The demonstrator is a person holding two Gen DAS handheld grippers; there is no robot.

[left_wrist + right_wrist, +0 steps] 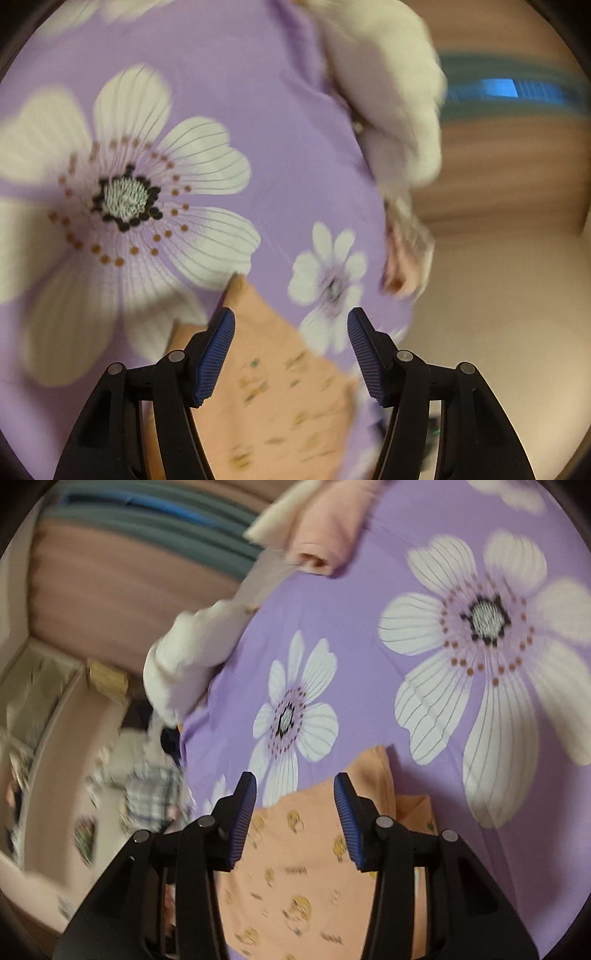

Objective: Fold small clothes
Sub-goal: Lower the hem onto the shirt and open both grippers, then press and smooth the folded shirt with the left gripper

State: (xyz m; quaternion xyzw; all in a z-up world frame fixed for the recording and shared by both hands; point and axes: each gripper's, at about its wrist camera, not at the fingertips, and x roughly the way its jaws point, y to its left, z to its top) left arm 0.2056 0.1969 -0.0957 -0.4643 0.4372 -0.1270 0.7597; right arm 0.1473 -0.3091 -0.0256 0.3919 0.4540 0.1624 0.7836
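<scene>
A small peach-orange garment with little printed figures (280,391) lies on a purple bedsheet with big white flowers (258,129). My left gripper (291,328) is open, its jaws wide apart just above the garment's pointed corner, holding nothing. In the right wrist view the same garment (299,878) lies flat below my right gripper (295,794), which is open and empty over its upper edge. The garment's lower part is hidden behind both grippers.
A heap of white and pink clothes (391,110) sits at the sheet's edge; it also shows in the right wrist view (184,664), with a rolled pink piece (325,528). Beyond the bed are a brown floor (122,590), a blue-grey mat (155,520) and a plaid item (151,794).
</scene>
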